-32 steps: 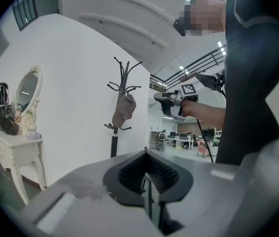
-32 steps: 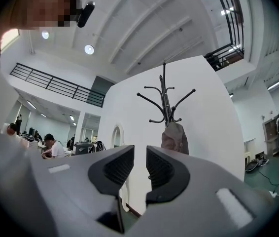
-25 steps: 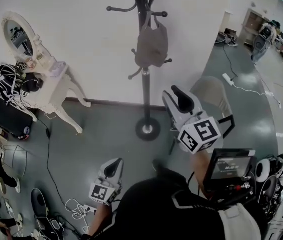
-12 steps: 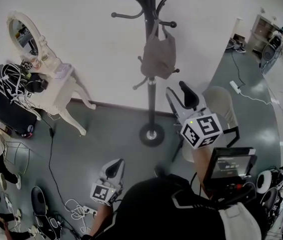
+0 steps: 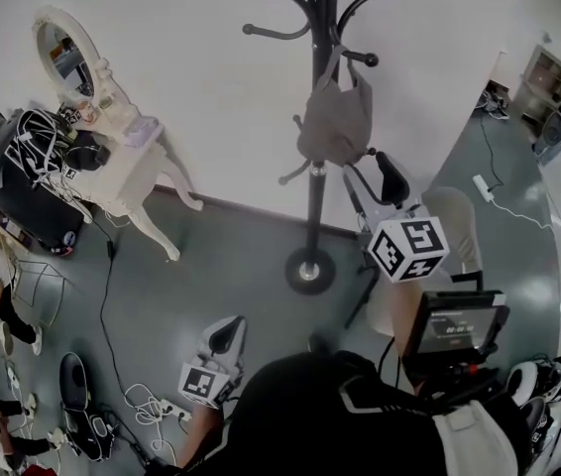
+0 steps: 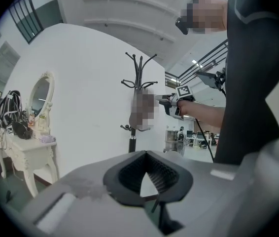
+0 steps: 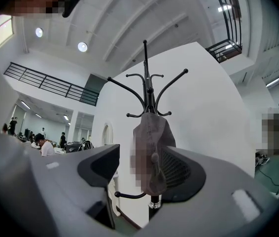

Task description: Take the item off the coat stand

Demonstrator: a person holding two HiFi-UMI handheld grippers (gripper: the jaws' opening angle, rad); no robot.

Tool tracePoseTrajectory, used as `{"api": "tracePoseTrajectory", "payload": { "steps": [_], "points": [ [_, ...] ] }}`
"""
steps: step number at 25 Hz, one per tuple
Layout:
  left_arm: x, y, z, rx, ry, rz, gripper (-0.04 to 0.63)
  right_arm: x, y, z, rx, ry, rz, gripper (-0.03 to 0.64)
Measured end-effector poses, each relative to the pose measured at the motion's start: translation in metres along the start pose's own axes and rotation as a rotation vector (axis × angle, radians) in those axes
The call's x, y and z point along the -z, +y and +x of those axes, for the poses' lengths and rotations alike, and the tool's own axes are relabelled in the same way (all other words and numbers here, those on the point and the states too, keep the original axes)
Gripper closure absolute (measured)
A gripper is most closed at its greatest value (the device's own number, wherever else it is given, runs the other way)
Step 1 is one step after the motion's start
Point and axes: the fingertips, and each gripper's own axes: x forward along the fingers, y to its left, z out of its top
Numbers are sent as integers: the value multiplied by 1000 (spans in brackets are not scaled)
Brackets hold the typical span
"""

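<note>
right hand-held gripper (image 5: 375,178) opened; one bag (image 5: 335,122)

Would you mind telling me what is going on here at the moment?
A person with a gripper in each hand is going for the grey bag that hangs on the coat stand. The right gripper is held out toward the bag. Its jaws have just been opening and stand wide, with the bag framed between them in its own view but not gripped. The left gripper is shut and empty, held low by the person's body. The bag is not yet off its hook.
</note>
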Motion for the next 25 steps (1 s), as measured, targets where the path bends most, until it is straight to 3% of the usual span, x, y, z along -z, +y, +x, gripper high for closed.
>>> {"api": "tracePoseTrajectory", "payload": {
  "steps": [16, 22, 25],
  "points": [
    [-4, 11, -4, -93, 4, 0, 560, 7, -18, 48, -13, 4, -13, 347],
    [-4, 15, -8, -115, 8, 1, 560, 12, -18, 57, -23, 5, -7, 383],
    [-4, 13, -9, -119, 10, 4, 560, 13, -20, 58, -21, 1, 7, 442]
  ]
}}
